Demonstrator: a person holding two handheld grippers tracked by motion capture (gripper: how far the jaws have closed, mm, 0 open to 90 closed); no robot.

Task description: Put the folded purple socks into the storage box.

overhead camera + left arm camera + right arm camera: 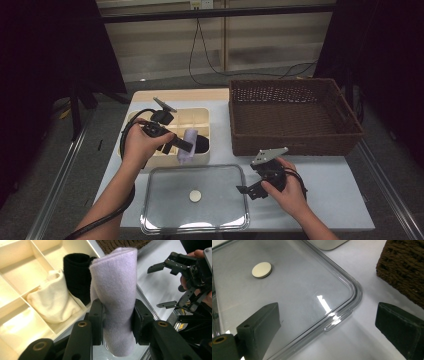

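My left gripper (186, 148) hangs over the front right of the cream divided box (200, 113), shut on a rolled lilac cloth (189, 135). In the left gripper view both pads of the left gripper (117, 312) press into the lilac cloth (115, 277), which stands upright between them. Behind it a black rolled cloth (77, 272) and a cream rolled cloth (52, 305) lie in compartments of the box (37, 255). My right gripper (245, 190) rests open by the right edge of the clear lid (165, 190), with nothing between the jaws of the right gripper (329, 320).
A dark wicker basket (290, 145) stands at the back right, its corner (404, 267) close to my right gripper. The clear lid (299, 297) lies flat at the table's front and carries a round cream knob (195, 196) (262, 270). My right gripper (156, 287) shows beyond the cloth.
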